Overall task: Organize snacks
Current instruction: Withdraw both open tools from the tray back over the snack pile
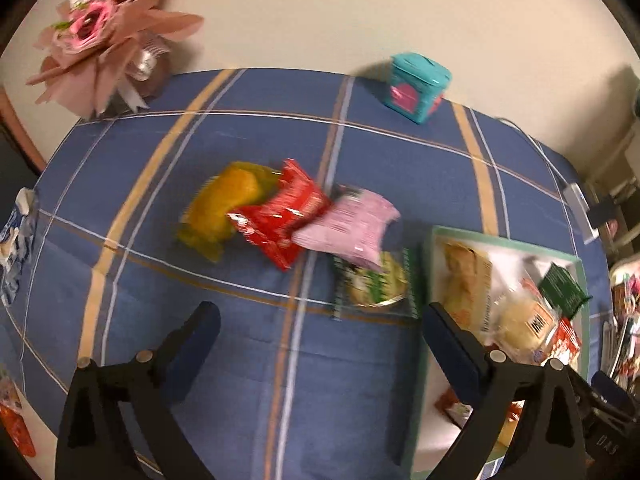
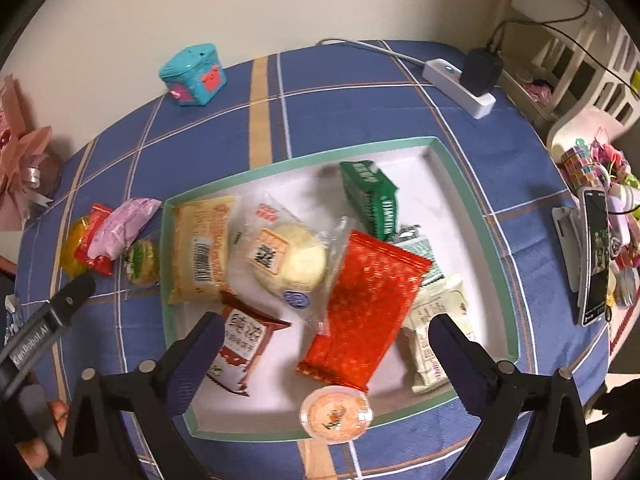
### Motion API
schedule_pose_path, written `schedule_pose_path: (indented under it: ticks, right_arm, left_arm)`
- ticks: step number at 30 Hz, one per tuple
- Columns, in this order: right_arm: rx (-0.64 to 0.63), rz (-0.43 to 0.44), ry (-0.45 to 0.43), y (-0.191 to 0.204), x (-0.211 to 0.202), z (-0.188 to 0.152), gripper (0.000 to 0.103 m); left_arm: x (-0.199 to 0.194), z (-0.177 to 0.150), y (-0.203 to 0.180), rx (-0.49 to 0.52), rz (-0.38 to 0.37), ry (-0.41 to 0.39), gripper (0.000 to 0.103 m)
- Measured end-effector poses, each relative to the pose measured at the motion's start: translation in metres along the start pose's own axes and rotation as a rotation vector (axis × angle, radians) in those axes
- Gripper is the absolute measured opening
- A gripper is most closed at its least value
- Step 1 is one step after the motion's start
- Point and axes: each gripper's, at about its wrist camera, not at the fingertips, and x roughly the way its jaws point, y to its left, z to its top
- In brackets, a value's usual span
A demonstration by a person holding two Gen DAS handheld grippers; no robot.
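A green-rimmed white tray [image 2: 472, 200] on the blue checked tablecloth holds several snacks: a red packet [image 2: 368, 308], a round bun in clear wrap [image 2: 292, 264], a green packet [image 2: 372, 196], a yellow packet [image 2: 200, 248]. An orange jelly cup [image 2: 335, 414] sits on its front rim. Left of the tray lie a yellow packet [image 1: 224, 208], a red packet [image 1: 280, 212], a pink packet [image 1: 352, 224] and a green-white packet [image 1: 372, 284]. My left gripper [image 1: 320, 332] is open and empty above the cloth, near these. My right gripper [image 2: 328, 344] is open and empty over the tray.
A teal box [image 1: 418, 86] stands at the table's back edge. A pink bouquet [image 1: 104, 36] is at the back left. A white power strip with a black plug [image 2: 464, 80] and a phone on a stand [image 2: 594, 256] are on the right. The tray also shows in the left wrist view [image 1: 500, 242].
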Motion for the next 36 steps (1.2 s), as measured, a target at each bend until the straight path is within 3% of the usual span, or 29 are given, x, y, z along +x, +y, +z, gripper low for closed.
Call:
schedule_pose_path:
  ticks: [15, 24, 36]
  right_arm:
    - [-0.147, 0.064, 0.001, 0.091, 0.006, -0.018, 0.103]
    - [-0.21, 0.11, -0.029, 0.134, 0.009, -0.021, 0.103]
    - [-0.186, 0.159, -0.077, 0.156, 0.013, 0.009, 0.103]
  left_arm:
    - [0.0, 0.01, 0.095, -0.107, 0.125, 0.004, 0.1]
    - [-0.005, 0.018, 0.129, -0.169, 0.117, -0.006, 0.1]
    - [0.009, 0.052, 0.14, -0.213, 0.071, -0.042, 0.1]
